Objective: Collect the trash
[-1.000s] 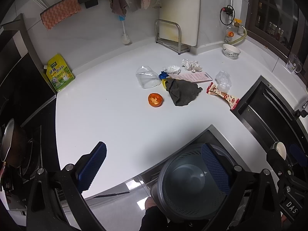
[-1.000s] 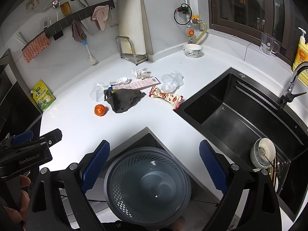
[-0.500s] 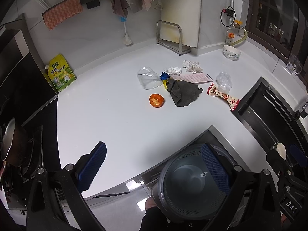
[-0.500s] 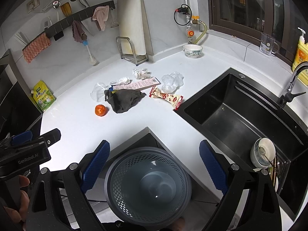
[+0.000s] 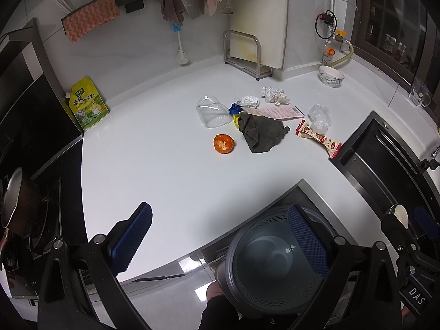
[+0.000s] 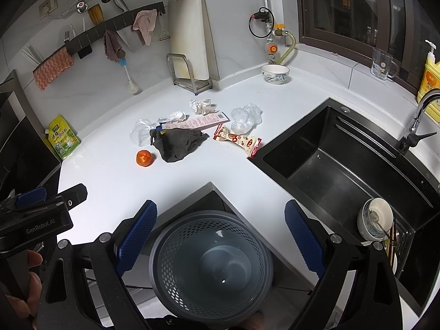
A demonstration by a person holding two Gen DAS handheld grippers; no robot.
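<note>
Trash lies mid-counter: an orange peel (image 5: 223, 143) (image 6: 143, 158), a dark grey cloth (image 5: 261, 132) (image 6: 178, 143), a clear plastic cup (image 5: 212, 112), crumpled tissues (image 5: 273, 95) (image 6: 200, 105), a pink paper strip (image 5: 277, 112) (image 6: 196, 122), a red snack wrapper (image 5: 319, 137) (image 6: 238, 139) and a clear crumpled bag (image 5: 319, 115) (image 6: 245, 117). A grey mesh trash bin (image 5: 272, 261) (image 6: 211, 261) stands on the floor below the counter's corner. My left gripper (image 5: 220, 236) and right gripper (image 6: 220, 233) are both open and empty, held near the counter's front edge above the bin.
A black sink (image 6: 343, 159) is on the right with a cup (image 6: 375, 220) in its rack. A bowl (image 5: 331, 75), a cutting board rack (image 5: 244, 55), a yellow-green pouch (image 5: 86, 104) and a stove pan (image 5: 19, 200) border the counter.
Both views have shifted very slightly toward the counter. The trash has not moved and both grippers stay open.
</note>
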